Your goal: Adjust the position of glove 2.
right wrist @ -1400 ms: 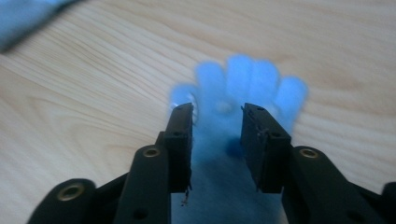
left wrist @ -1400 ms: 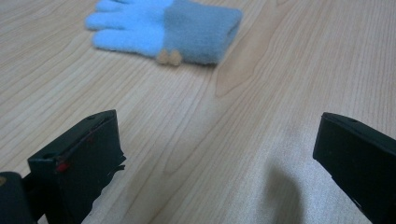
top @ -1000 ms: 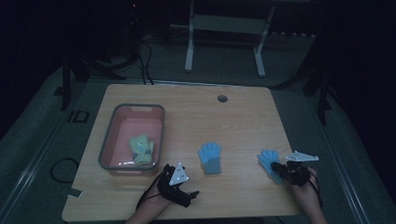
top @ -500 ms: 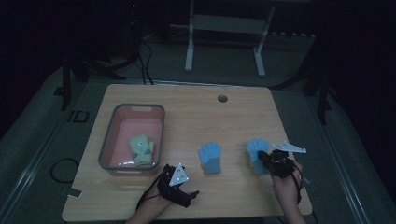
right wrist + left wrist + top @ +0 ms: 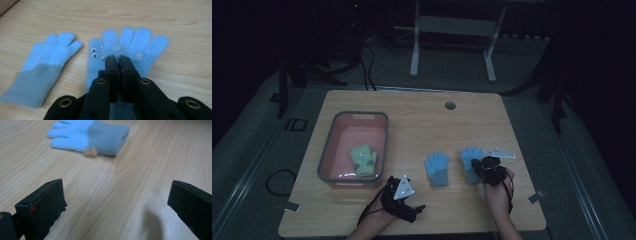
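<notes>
Two blue gloves lay on the wooden table point(image 5: 422, 120), side by side and close together, fingers pointing away from the person. The one nearer the table's middle, the plain blue glove point(image 5: 437, 169), had a grey cuff and lay free; in the left gripper view it sat at the top of the frame with its fingertips cut off by the edge. The second, the face glove point(image 5: 140, 47), carried two small eyes and a row of white teeth on its thumb side. A third glove, the green glove point(image 5: 364, 160), lay inside the single pink bin point(image 5: 328, 150) on the left part of the table; in the dim high view its pattern was hard to make out.

Two grippers were in hand. The right gripper point(image 5: 118, 62) had its jaws pressed together over the face glove's palm, apparently pinching the fabric, though the jaws themselves hid the exact point of grip and the cuff was covered by the tool. The left gripper point(image 5: 115, 200) rested near the front edge of the table, its jaws spread wide with only bare wood between them, well short of the plain blue glove.
</notes>
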